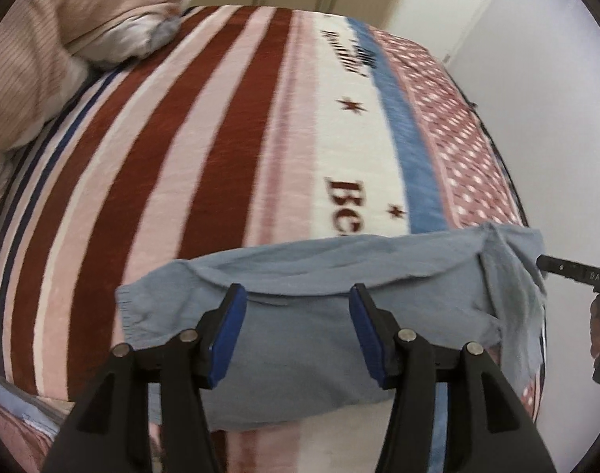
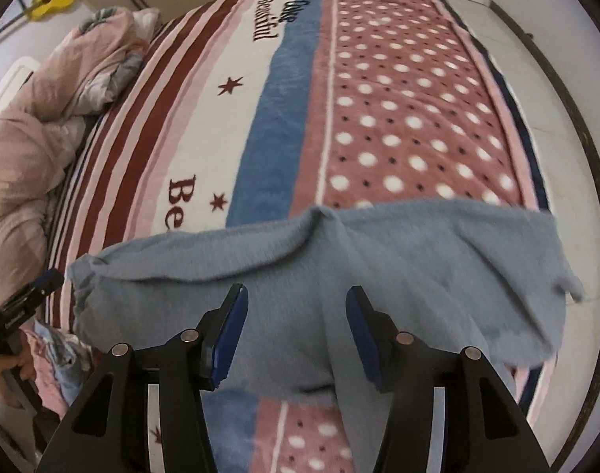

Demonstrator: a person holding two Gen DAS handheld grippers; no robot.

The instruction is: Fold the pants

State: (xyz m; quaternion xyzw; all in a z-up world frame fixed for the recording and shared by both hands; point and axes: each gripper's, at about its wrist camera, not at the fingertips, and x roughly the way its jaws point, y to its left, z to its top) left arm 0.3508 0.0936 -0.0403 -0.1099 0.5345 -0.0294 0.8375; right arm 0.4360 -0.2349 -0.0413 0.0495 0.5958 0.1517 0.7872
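The pants [image 1: 319, 315] are lying across the near end of the bed [image 1: 221, 149], on top of the striped and dotted blanket [image 2: 398, 118], and both sets of tongs are hovering over them with nothing in their grip. The left tongs [image 1: 298, 329] are standing spread, blue pads wide apart above the cloth near the elastic waistband end. The right tongs [image 2: 296, 331] are spread too, poised over the leg end.

The trouble from here is likely to be the grip. The fabric is looking thin and limp, so a pinch that catches only the top layer would probably drag it off the one beneath and skew the fold. The right-hand edge is also hanging close to the side of the bed, and a careless tug could slide the lot toward the floor.

As for the garment itself, it is a pale grey-blue, soft and slightly fuzzy, apparently doubled over already, though motion blur is making the layers hard to count. A ridge is puckering up along the far edge, and the right end is lying rumpled.

A pink duvet [image 2: 43, 118] is bunched at the far left.
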